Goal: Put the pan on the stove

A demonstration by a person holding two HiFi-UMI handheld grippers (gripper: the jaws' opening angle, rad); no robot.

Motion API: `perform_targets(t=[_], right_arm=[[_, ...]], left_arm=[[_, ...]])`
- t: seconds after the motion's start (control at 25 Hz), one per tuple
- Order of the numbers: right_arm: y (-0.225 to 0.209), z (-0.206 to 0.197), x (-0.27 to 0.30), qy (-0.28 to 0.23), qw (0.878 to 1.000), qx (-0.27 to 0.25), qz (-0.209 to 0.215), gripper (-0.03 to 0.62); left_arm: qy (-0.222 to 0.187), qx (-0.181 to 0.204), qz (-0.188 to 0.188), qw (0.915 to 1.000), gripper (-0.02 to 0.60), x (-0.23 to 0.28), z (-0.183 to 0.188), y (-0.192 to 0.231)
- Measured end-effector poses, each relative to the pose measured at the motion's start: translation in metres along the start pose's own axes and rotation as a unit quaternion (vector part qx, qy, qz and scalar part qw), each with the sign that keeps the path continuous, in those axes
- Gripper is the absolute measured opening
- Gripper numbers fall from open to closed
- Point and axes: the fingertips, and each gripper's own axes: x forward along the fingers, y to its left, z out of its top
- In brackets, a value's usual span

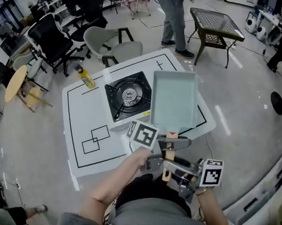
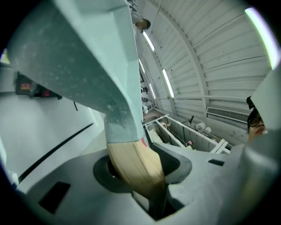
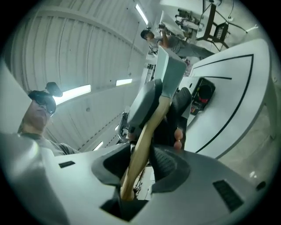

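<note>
A pale teal rectangular pan [image 1: 174, 98] hangs level above the right part of the white table [image 1: 82, 114], just right of the black single-burner stove [image 1: 128, 95]. Its wooden handle [image 1: 165, 174] points toward me. My left gripper [image 1: 171, 142] is shut on the handle close to the pan. My right gripper [image 1: 165, 166] is shut on the handle nearer its end. In the left gripper view the pan [image 2: 83, 57] fills the upper left and the handle [image 2: 136, 167] runs between the jaws. The right gripper view shows the handle [image 3: 140, 149] clamped, with the left gripper [image 3: 145, 103] further up it.
A yellow bottle [image 1: 85, 77] stands on the table left of the stove. Black lines mark boxes on the tabletop. Office chairs [image 1: 114, 47] crowd the far side, a person [image 1: 173, 20] stands beyond, and a black mesh table [image 1: 216, 23] is at the back right.
</note>
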Motion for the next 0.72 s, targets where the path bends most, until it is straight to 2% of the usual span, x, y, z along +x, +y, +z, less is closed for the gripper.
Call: perform_targets(t=[0.16, 0.4, 0.56, 0.72], right_arm=[[-0.005, -0.002, 0.025, 0.061, 0.997, 0.012, 0.034, 0.143], [-0.009, -0.004, 0.061, 0.125, 0.989, 0.032, 0.068, 0.144], [-0.014, 0.000, 0.078, 0.146, 0.986, 0.042, 0.073, 0.146], [-0.023, 0.008, 0.090, 0.157, 0.984, 0.047, 0.069, 0.146]], left_arm=[[-0.072, -0.009, 0.030, 0.9969, 0.133, -0.034, 0.017, 0.014], [-0.157, -0.032, 0.052, 0.9857, 0.133, -0.083, 0.035, 0.029], [-0.182, -0.045, 0.065, 0.9801, 0.133, -0.102, 0.047, 0.039], [-0.194, -0.057, 0.063, 0.9773, 0.133, -0.111, 0.059, 0.050]])
